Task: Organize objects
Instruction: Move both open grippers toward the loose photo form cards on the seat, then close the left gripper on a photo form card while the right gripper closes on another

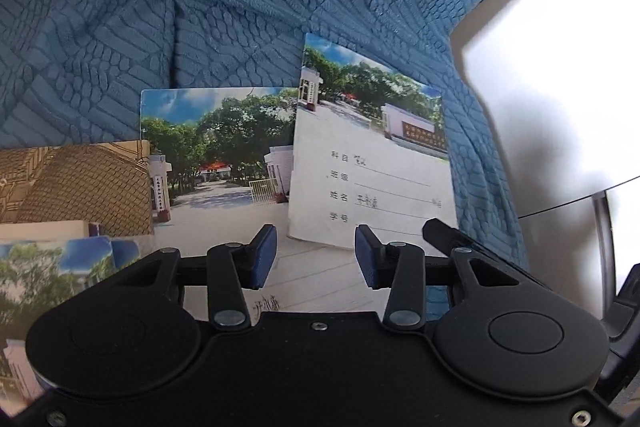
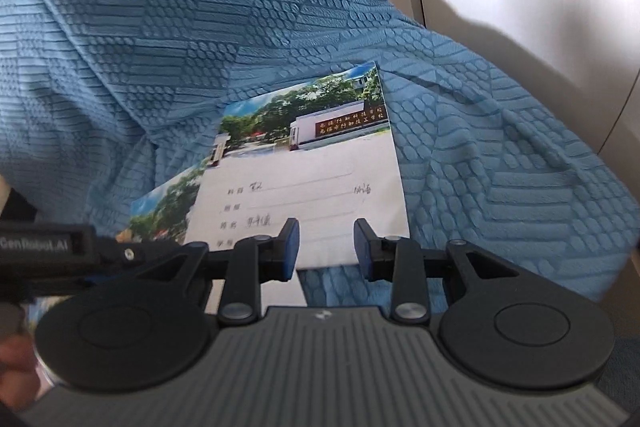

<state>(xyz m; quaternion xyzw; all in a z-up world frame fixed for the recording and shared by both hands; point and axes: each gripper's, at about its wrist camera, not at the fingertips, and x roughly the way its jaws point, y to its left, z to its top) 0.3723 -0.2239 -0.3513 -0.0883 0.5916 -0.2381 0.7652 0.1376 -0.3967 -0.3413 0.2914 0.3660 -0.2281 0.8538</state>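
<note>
Both grippers are hovering over exercise books scattered on a blue textured sofa cover (image 1: 256,7), which suggests the gathering step is just beginning. The left gripper (image 1: 316,257) is standing partly open with nothing between its pads, above a landscape-cover notebook (image 1: 216,155) lying flat; to its right a white-cover notebook (image 1: 372,167) is overlapping it, and a brown book (image 1: 76,183) is lying at the left. The right gripper (image 2: 327,249) is likewise partly open and empty, poised over the near edge of the white-cover notebook (image 2: 312,171). Next, one gripper probably needs to lower onto that near edge and pinch it.
</note>
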